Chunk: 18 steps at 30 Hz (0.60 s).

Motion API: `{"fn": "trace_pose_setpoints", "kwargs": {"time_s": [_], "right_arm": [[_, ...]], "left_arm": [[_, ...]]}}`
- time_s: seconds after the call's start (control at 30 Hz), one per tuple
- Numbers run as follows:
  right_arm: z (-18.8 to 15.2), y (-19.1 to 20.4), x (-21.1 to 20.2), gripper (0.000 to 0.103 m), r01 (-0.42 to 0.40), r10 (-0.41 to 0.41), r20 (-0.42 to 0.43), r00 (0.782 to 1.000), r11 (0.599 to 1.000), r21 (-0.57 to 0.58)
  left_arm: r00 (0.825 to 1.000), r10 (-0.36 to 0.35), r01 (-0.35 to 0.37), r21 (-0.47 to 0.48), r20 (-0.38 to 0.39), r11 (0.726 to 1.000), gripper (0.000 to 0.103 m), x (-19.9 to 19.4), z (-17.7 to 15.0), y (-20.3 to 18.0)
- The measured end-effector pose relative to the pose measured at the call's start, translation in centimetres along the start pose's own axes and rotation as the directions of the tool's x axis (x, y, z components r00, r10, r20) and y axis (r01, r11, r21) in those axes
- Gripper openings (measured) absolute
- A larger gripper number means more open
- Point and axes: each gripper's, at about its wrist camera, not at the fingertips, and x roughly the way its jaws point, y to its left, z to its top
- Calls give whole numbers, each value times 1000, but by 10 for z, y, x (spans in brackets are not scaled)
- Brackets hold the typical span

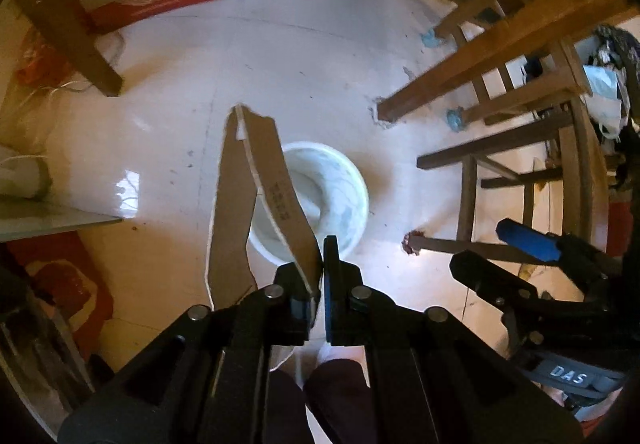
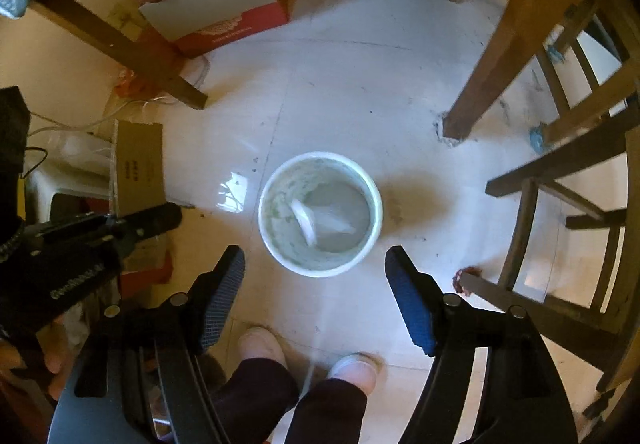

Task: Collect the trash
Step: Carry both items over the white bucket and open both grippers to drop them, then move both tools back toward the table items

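One cardboard scrap (image 1: pixel 276 180) is pinched by its near corner in my left gripper (image 1: pixel 322 276), long axis pointing away from me, partly above the white bucket (image 2: pixel 320 214). Released here, it may tip past the rim. My right gripper (image 2: pixel 316 296) hangs open, empty.
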Motion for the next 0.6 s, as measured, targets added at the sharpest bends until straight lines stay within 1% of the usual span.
{"fn": "trace_pose_setpoints", "kwargs": {"time_s": [0.03,0.07,0.1,0.13,0.17,0.2,0.37,0.53,0.6], "right_arm": [[-1,-3,-2,69,8,-8,-1,1000,1000,5],[-1,-4,-2,69,15,-15,2,1000,1000,10],[-1,-4,-5,69,21,-21,4,1000,1000,13],[1,-5,-6,69,26,-26,4,1000,1000,15],[0,-6,-12,69,31,-31,5,1000,999,17],[4,-9,-9,69,33,-33,6,999,999,19],[10,-8,-25,69,46,-46,25,999,999,28],[18,-7,-39,69,48,-50,42,998,998,40],[20,-4,-51,69,46,-48,50,998,998,44]], "left_arm": [[1000,-4,4,13,-5,1000,2,3,1,-4],[1000,-6,6,23,-13,1000,5,7,1,-5],[1000,-3,4,33,-30,999,19,11,3,-10],[999,5,-3,37,-48,999,29,16,5,-14],[998,13,-11,37,-56,999,43,19,6,-15],[998,26,-23,35,-60,999,48,21,7,-17],[996,61,-58,45,-67,997,49,21,9,-22],[996,79,-76,59,-40,995,49,-14,8,-24],[996,84,-82,60,-23,995,49,-37,8,-26]]}}
